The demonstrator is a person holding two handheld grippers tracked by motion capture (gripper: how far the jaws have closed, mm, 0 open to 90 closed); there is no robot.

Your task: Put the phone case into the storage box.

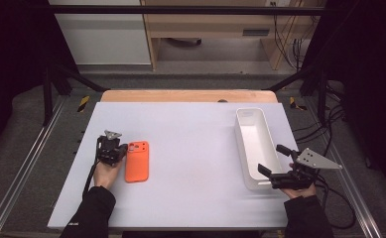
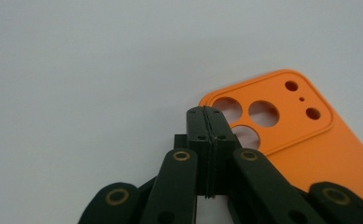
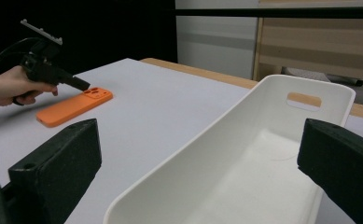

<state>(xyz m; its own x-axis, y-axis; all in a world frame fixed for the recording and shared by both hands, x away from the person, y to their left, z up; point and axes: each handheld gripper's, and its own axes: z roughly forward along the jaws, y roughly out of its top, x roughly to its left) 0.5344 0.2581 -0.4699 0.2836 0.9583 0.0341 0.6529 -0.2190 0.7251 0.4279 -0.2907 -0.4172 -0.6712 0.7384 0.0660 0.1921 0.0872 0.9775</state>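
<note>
left tongs (image 2: 208, 114) closed empty, perhaps touching orange phone case (image 2: 305, 140), right tongs (image 3: 202, 154) apart astride bin wall (image 3: 188, 158)

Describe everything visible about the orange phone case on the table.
The orange phone case looks like matte plastic or silicone, rectangular with rounded corners. A raised camera block at its far end has three large round cutouts and smaller holes. It lies flat, back up, on the left part of the white table, long side running away from the person. The shut left gripper sits at its camera corner; whether they touch is unclear.
</note>
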